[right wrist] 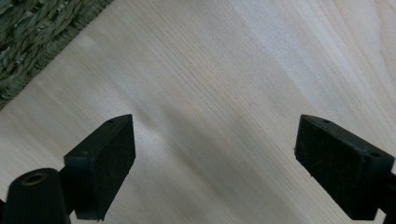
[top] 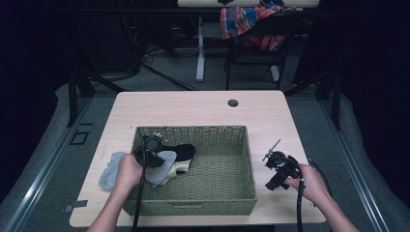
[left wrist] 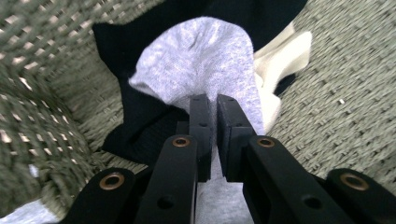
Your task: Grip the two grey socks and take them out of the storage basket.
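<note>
So it's a light grey sock (left wrist: 201,60), soft knit, kinda crumpled. It's draped over the left wall of the woven green basket (top: 203,205), one end hanging outside on the table, the other inside lying on top of a black sock (left wrist: 135,126) and a cream one (left wrist: 280,56).

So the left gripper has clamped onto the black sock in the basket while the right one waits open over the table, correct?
Not quite: the left gripper is shut on the grey sock, not the black sock, which lies beneath it, as the left gripper view shows. The rest holds: this is inside the basket, and the right gripper waits open over the table.
</note>
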The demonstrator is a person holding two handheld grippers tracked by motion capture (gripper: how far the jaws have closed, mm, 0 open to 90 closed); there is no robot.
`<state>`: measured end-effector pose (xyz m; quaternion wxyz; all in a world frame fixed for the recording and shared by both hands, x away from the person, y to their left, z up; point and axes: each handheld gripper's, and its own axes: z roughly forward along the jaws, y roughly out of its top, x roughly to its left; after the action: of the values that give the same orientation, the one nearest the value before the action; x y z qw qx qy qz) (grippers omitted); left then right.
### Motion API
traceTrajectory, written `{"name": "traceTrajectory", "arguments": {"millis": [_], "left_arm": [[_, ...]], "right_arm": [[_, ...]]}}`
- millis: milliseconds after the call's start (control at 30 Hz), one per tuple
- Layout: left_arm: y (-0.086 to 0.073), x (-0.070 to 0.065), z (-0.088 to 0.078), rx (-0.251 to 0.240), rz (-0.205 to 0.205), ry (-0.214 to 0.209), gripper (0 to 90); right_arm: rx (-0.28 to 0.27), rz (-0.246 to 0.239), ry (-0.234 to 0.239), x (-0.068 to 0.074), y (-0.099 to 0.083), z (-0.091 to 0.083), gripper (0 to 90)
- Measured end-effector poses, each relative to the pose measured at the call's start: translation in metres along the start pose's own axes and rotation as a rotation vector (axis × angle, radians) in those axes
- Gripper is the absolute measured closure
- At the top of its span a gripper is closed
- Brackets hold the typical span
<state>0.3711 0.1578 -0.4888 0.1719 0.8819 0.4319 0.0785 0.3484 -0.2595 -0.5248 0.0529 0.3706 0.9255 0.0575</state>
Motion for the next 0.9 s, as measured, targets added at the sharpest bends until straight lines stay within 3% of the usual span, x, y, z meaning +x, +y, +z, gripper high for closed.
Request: {"name": "traceTrajectory", "arguments": {"millis": [300,900], "left_arm": [[-0.003,0.003,-0.026,-0.088,-0.008,-0.011,85.6],[-0.007,0.011,-0.063,-0.191,-0.037,-0.013,85.6]], "right_arm": [[-0.001,0.002,0.001,0.0,0.0,0.0,11.9],[-0.004,0.005,0.009,0.0,0.0,0.001,11.9]]}}
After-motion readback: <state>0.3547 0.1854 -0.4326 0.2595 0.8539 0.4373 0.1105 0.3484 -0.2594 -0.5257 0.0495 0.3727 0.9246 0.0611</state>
